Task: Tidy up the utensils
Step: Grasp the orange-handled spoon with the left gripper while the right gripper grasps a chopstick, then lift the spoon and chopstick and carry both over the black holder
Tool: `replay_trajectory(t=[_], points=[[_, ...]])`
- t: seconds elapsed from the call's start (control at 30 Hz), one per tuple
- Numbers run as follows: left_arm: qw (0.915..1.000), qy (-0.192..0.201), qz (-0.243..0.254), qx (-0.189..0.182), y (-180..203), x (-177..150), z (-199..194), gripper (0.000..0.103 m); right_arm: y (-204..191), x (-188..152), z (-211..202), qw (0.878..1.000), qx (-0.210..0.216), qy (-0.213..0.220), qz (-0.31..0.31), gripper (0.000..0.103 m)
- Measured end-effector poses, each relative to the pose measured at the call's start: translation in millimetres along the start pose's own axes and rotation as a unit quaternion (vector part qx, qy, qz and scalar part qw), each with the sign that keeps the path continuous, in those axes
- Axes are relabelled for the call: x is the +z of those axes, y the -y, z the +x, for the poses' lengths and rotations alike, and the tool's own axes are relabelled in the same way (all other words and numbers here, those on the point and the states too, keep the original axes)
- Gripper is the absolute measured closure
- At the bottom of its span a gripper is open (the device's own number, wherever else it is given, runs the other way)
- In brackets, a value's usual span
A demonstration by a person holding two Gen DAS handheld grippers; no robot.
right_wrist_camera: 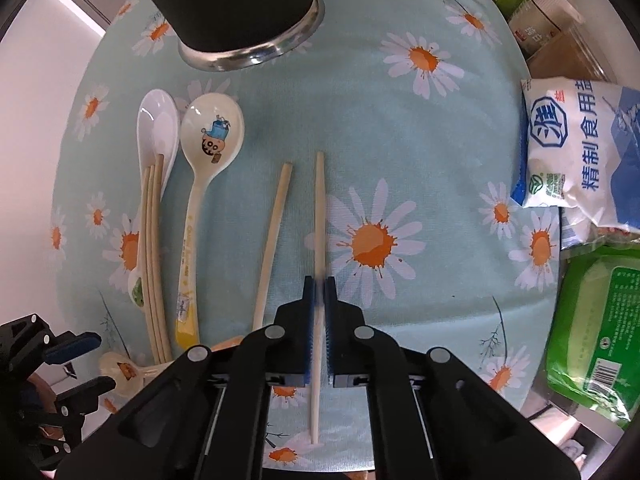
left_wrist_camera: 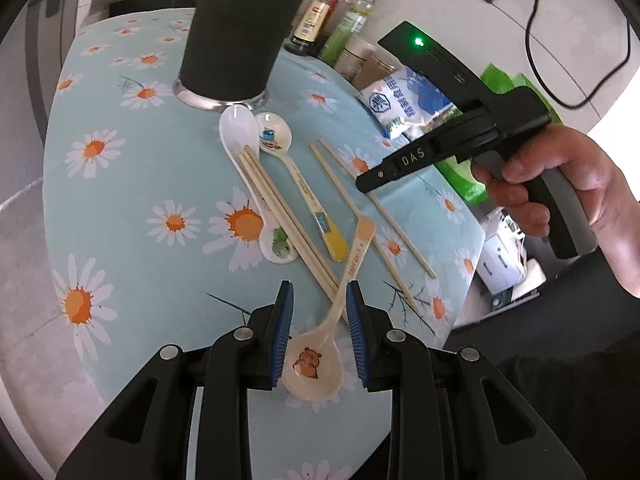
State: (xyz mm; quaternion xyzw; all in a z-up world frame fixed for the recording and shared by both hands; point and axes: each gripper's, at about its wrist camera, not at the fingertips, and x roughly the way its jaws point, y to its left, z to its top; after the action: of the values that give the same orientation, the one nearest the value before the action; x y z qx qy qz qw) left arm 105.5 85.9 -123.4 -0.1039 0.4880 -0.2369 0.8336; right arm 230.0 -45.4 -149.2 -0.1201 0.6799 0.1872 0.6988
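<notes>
- The right gripper (right_wrist_camera: 319, 292) points down at the desk (right_wrist_camera: 400, 128) and is closed tight on one wooden chopstick (right_wrist_camera: 319, 208).
- A second chopstick (right_wrist_camera: 274, 236) lies just beside it, at 9 o'clock from it.
- The left gripper (left_wrist_camera: 320, 300) is partly open around the hamster spoon (left_wrist_camera: 312, 356); I cannot tell if the pads touch it.
- The black utensil holder (right_wrist_camera: 236, 4) stands at 12 o'clock, with two more spoons below it.

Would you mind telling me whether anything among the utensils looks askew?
Yes: one pair of wooden chopsticks lies on top of the white ceramic spoon, its tips in the bowl, instead of flat on the daisy-print tablecloth.
</notes>
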Motion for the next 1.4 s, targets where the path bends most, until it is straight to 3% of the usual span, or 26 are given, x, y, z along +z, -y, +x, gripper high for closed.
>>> replay_trajectory(t=[0.3,0.5,0.63,0.77,0.97,1.13,1.23,1.4], points=[[0.9934,-0.08,0.068,0.046,25.7,8.1,21.1,0.077,46.0,-14.7,-26.9,0.997,0.071,0.035,0.008,0.098],[0.9807,-0.142,0.106,0.083,35.0,15.1,39.2,0.077,70.9,-31.5,-54.9,0.991,0.116,0.07,0.01,0.098],[0.9748,-0.173,0.112,0.084,36.6,21.7,45.8,0.078,83.7,-42.5,-64.3,0.987,0.139,0.083,0.012,0.098],[0.9629,-0.211,0.135,0.099,42.4,22.6,57.8,0.078,96.3,-48.8,-73.8,0.984,0.153,0.089,0.02,0.097],[0.953,-0.239,0.147,0.114,49.1,24.4,69.3,0.091,101.7,-53.9,-70.1,0.981,0.166,0.093,0.028,0.097],[0.9484,-0.252,0.15,0.12,50.1,25.2,74.6,0.093,103.1,-54.9,-66.8,0.98,0.173,0.091,0.031,0.097],[0.9482,-0.249,0.153,0.124,53.5,23.9,74.3,0.094,100.3,-53.4,-67.0,0.98,0.175,0.09,0.027,0.097],[0.955,-0.228,0.146,0.12,54.1,24.7,65.1,0.095,91.2,-48.0,-66.9,0.98,0.174,0.091,0.016,0.097]])
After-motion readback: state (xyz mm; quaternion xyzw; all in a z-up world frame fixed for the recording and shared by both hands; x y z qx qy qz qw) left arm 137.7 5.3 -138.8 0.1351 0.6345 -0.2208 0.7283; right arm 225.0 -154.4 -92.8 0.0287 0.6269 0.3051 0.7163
